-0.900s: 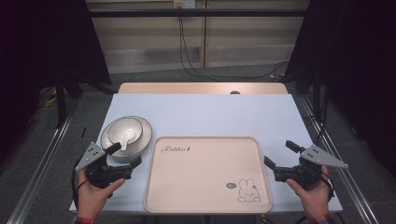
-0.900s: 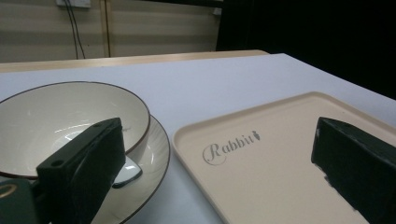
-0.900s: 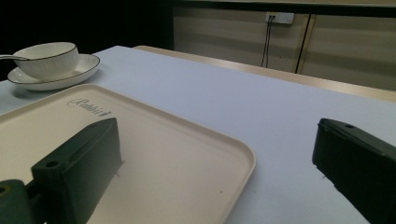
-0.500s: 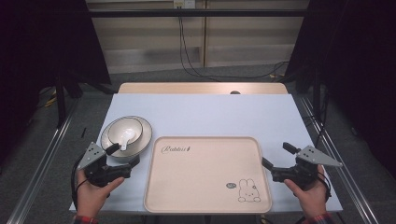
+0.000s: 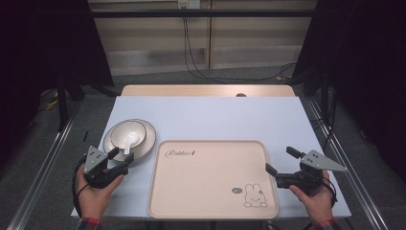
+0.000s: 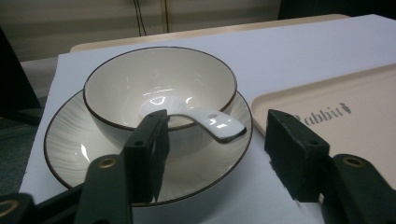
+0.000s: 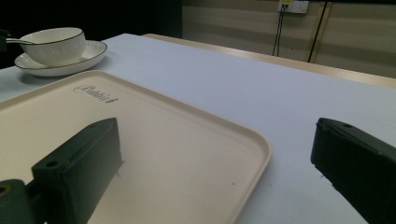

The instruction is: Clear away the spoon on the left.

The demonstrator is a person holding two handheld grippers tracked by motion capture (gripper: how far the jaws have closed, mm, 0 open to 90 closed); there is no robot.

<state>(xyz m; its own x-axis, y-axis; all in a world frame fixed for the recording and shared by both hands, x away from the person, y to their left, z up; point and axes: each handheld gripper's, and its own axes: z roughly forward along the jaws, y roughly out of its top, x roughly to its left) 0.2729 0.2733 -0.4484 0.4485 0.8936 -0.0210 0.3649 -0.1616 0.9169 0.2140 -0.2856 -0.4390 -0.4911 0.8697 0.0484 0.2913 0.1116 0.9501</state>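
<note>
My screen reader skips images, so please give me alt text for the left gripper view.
The left gripper has its two black jaws open around the handle of a white spoon, not touching it. The spoon rests in a cream bowl on a matching plate, with a beige tray to the right.

a person's left gripper reaches, jaws apart, toward a white spoon lying in a cream bowl that sits on a plate near the left edge of a pale table. just right of the plate lies a beige tray with a small rabbit drawing. the right gripper hovers, jaws apart, at the tray's right edge.
</note>
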